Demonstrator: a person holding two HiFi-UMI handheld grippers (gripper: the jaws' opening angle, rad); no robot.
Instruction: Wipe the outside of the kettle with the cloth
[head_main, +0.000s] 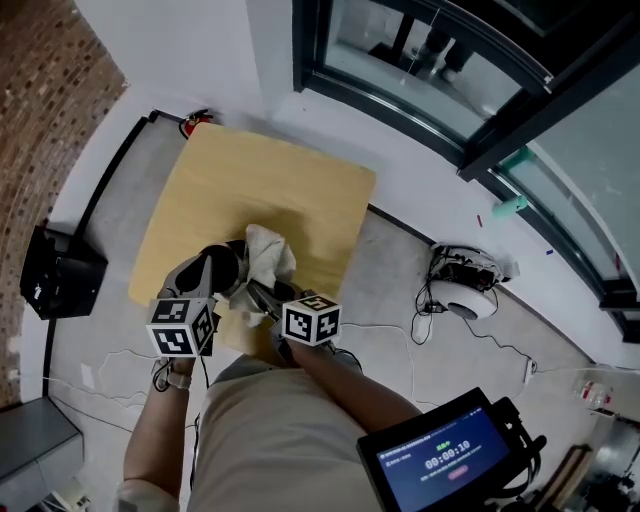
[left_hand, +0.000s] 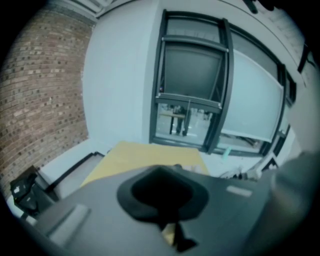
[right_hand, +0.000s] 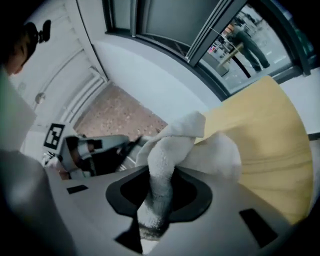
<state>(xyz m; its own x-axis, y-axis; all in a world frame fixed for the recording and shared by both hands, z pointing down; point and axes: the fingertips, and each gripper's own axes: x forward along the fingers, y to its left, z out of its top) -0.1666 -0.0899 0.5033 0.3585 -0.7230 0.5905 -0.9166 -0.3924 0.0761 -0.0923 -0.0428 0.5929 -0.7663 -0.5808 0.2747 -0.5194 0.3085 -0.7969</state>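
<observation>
Wooden table (head_main: 262, 178), crumpled white cloth (head_main: 268, 250)

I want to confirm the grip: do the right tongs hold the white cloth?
Yes, the right gripper view shows the white cloth pinched between the right tongs.

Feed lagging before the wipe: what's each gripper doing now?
Left gripper: nothing visible between jaws; open or closed cannot be told.
Right gripper: closed on the cloth.

Even daylight from the glazed wall (head_main: 450, 60) leaves only faint shadows; both gripper views curve and darken at their rims, and the cloth (right_hand: 159, 200) blurs nearest the lens.
</observation>
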